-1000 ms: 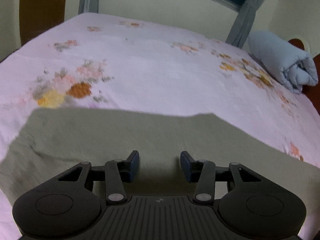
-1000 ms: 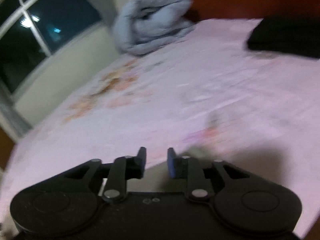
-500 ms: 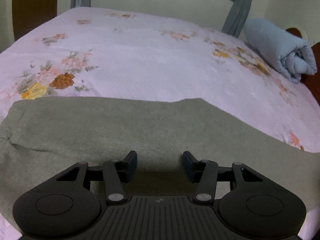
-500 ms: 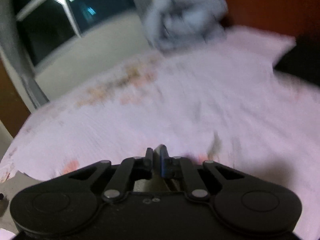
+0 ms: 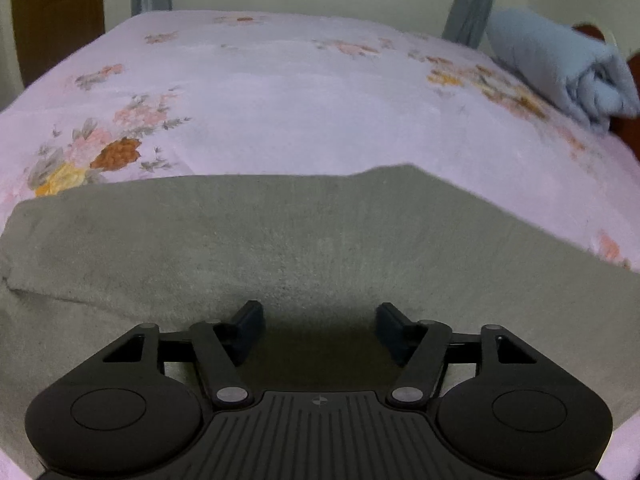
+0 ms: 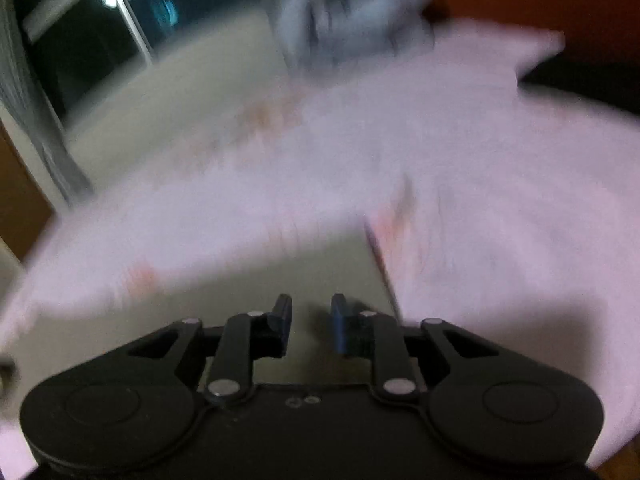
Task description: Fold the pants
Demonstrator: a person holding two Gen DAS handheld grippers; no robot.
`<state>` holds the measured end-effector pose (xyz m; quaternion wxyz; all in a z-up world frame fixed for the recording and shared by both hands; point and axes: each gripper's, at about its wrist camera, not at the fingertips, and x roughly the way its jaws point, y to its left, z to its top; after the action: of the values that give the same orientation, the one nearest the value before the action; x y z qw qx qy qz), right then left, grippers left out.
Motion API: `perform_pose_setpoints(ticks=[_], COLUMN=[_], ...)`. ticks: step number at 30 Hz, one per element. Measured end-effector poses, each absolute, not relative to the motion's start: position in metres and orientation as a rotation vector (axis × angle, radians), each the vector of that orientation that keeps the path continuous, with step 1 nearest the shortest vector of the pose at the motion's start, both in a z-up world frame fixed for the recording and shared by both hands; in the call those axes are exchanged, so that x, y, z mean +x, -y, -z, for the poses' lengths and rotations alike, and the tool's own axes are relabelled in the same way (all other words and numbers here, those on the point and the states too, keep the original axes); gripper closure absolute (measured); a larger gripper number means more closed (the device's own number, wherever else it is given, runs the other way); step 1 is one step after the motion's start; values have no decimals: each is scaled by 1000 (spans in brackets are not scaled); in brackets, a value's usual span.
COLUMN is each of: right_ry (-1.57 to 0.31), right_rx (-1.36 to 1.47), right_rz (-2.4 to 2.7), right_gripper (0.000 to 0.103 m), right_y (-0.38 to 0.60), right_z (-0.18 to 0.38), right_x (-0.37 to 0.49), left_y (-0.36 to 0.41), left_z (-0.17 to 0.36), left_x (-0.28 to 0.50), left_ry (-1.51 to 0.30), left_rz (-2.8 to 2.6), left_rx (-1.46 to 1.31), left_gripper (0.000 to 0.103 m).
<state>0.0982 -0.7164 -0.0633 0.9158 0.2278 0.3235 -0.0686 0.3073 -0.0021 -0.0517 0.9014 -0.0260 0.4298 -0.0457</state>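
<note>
Since 0.5 s ago, the left gripper [image 5: 318, 330] has spread wider, released, over the grey-green pants [image 5: 320, 248] lying flat on the floral bedsheet [image 5: 280, 112]. Right gripper [image 6: 310, 326], clenched before, now gapes over a blurred pants edge; next fold needs a fresh grasp.

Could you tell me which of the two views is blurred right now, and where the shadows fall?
The left wrist view is sharp: the pants show their weave, and the left claw casts a dark shadow on them between its fingers. The right wrist view is smeared by motion: the blanket and window streak, and a soft shadow lies on the sheet beside the right claw.
</note>
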Motion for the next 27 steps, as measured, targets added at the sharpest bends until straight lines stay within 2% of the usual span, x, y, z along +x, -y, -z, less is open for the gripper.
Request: perform_pose_setpoints(ticks=[1,3,6,10,15,21,27], right_ry=[-645,-587,-535,-586,-686,-800,-873], right_rx=[513,462,348,336,369,359,319], right_rz=[163,190,90,-209,-517,-652,-712], right_gripper=[103,89,85,82,81,81,81], right_y=[720,709,669,591,486,394,325], right_z=[59,37,5,-16,-25,-1,16], right_x=[95,92,107,176,263,360,401], left_y=[3,5,23,25,-49,-154,-179], left_z=[49,38,29,16,10,14,36], left_x=[306,300,312,311,263,218,222], left_ry=[-885,-826,-810,-756,-711,-716,-749], left_rz=[85,82,85,14,-171,-443,-388], left_rx=[-44,-44,15,-31,-29,-140,-341], left_gripper=[38,38,38,37,35,33,33])
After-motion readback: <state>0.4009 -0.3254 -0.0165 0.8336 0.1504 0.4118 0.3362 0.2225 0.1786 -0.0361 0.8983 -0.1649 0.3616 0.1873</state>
